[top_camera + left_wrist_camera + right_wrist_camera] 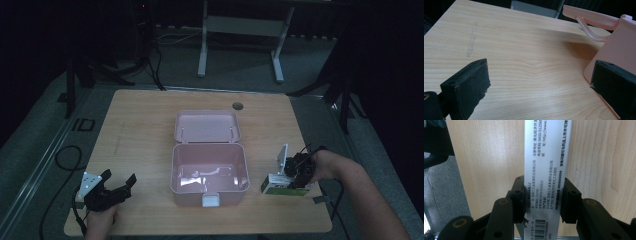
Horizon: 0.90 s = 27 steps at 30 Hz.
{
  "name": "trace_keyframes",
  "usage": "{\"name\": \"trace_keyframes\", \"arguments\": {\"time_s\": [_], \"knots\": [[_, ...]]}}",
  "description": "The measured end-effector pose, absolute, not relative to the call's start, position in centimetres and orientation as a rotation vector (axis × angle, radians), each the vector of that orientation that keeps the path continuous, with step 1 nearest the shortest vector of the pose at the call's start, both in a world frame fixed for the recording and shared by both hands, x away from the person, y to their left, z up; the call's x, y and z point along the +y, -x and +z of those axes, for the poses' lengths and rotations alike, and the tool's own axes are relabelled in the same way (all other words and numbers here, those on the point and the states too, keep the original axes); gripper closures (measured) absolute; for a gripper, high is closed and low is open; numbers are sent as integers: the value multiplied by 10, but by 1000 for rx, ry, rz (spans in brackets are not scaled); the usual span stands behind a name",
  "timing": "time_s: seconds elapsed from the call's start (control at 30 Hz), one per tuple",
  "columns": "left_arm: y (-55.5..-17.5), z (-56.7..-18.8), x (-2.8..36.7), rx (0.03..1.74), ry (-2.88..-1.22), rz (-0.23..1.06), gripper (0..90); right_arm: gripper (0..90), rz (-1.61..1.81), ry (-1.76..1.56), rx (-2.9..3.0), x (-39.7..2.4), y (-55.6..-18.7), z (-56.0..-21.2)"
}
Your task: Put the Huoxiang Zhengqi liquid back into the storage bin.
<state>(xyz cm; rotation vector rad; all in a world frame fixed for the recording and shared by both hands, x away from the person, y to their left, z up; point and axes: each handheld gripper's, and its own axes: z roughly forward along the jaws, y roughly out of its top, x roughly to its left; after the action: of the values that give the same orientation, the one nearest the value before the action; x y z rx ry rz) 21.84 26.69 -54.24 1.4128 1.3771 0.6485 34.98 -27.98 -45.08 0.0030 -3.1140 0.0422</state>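
Right gripper (294,176): I'm clamping the white-and-green printed carton (546,170) — jaws pressing both sides.
Left gripper (117,186): I'm holding it spread wide, empty — near the open pink plastic box (210,170).

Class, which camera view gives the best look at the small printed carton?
The right gripper view: the carton is close up between the right gripper jaws, its print and barcode legible. In the high view it is a small green-and-white box beside the open pink case.
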Motion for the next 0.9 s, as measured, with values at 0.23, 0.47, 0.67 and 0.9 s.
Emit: {"name": "trace_keyframes", "arguments": {"time_s": [0.23,0.47,0.67,0.9], "knots": [[-218,-542,267,1377,-1412,648,23,621,56,0,-3122,-279,-348,-450],[-218,-542,267,1378,-1410,649,23,622,40,25,-3134,-274,-346,-441],[-218,-542,267,1379,-1407,648,23,622,35,22,-3149,-268,-344,-425],[-218,-542,267,1381,-1405,648,23,623,28,11,-3159,-260,-340,-395]]}}
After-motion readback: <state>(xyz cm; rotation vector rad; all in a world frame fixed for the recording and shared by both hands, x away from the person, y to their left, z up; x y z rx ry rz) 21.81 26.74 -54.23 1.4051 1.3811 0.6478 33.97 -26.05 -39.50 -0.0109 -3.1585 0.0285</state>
